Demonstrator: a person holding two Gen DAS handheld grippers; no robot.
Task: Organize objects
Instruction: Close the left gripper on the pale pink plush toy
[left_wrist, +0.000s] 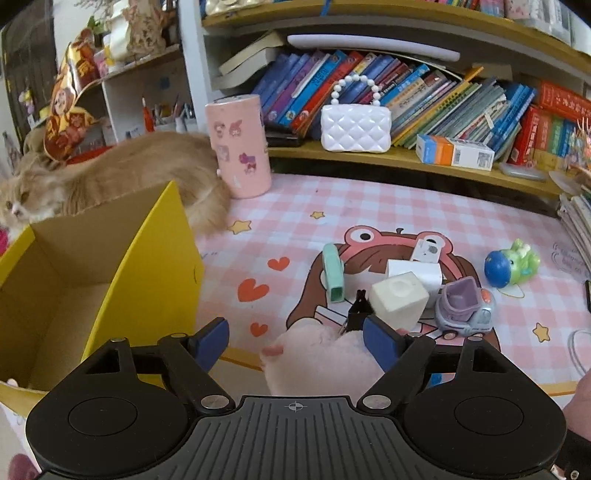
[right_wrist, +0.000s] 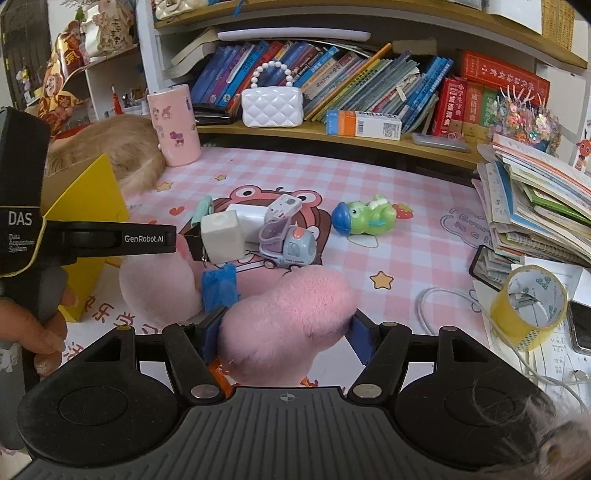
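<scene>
My left tongs (left_wrist: 295, 341) stand wide around nothing, the yellow box (left_wrist: 147, 266) at their ten o'clock. One pink plush toy (right_wrist: 280, 325), fuzzy and two-lobed, sits low at six o'clock, clamped in my right tongs (right_wrist: 286, 332). At twelve o'clock: one white cube (right_wrist: 221, 236), one toy truck (right_wrist: 290, 247); one green duck (right_wrist: 364, 218) at one.

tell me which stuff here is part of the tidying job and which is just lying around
Part of the job: pink plush toy clamped in the right gripper; yellow box; toy truck; white cube; green duck toy; left gripper, open.

Lying about: cat; white handbag; books; tape roll; pink tumbler.
</scene>
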